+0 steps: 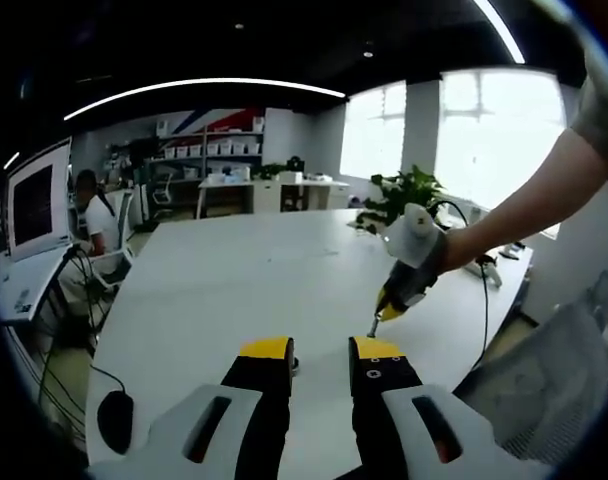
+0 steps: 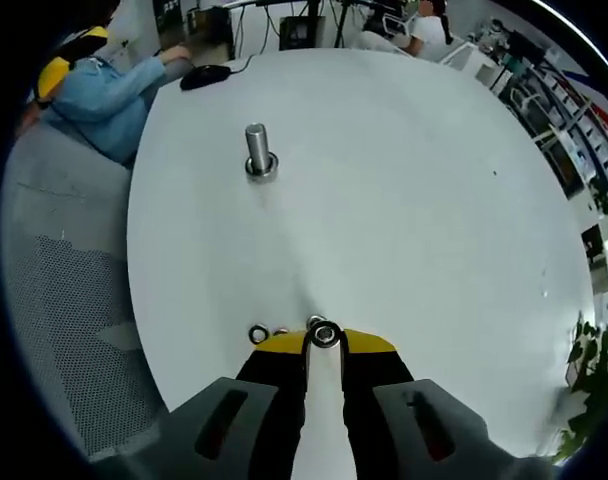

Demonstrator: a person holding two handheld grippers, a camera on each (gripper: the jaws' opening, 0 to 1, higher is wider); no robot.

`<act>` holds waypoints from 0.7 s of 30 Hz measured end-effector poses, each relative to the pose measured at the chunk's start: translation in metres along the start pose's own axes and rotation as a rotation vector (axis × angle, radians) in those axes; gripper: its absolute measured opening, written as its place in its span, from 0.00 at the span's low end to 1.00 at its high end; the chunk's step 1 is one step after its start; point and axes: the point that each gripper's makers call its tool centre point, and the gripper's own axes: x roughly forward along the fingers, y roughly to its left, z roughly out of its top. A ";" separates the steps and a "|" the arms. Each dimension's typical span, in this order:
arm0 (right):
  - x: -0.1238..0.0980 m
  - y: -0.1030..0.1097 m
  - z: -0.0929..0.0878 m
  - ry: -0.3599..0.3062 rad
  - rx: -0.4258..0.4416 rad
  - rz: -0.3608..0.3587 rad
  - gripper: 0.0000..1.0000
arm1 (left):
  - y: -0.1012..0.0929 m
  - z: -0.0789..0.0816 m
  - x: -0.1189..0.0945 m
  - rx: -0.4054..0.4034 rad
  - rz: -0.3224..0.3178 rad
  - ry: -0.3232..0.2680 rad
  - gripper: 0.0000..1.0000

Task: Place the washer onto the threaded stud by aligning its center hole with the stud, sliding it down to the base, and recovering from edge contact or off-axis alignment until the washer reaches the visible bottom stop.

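Note:
In the right gripper view a short threaded stud [image 2: 257,146] stands upright on the white table [image 2: 404,200], with a metal ring at its base [image 2: 261,169]. My right gripper [image 2: 324,345] is shut on a small washer [image 2: 325,335] at its yellow tips, low over the table and well short of the stud. Beside the tips lies a loose washer [image 2: 258,334] with a few other small pieces. In the left gripper view my left gripper [image 1: 322,350] is open with nothing between its jaws. The right gripper [image 1: 376,322] points down at the table just beyond it, held by a person's hand.
A black mouse [image 2: 206,75] and its cable lie at the table's edge beyond the stud. A person's blue sleeve [image 2: 114,95] reaches in there. A mesh chair [image 2: 64,300] stands beside the table. Plants [image 1: 404,195], desks and a seated person [image 1: 92,215] are further off.

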 end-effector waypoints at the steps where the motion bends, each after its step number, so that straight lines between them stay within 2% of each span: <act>1: 0.001 0.000 0.000 0.001 -0.003 0.000 0.14 | 0.000 0.000 0.000 0.002 0.001 0.000 0.20; 18: 0.007 0.002 0.001 0.015 0.016 0.019 0.14 | 0.002 0.001 -0.001 -0.013 0.006 -0.005 0.20; 21: 0.007 0.002 -0.001 0.023 -0.001 0.013 0.14 | 0.003 0.001 0.000 -0.016 0.007 -0.006 0.20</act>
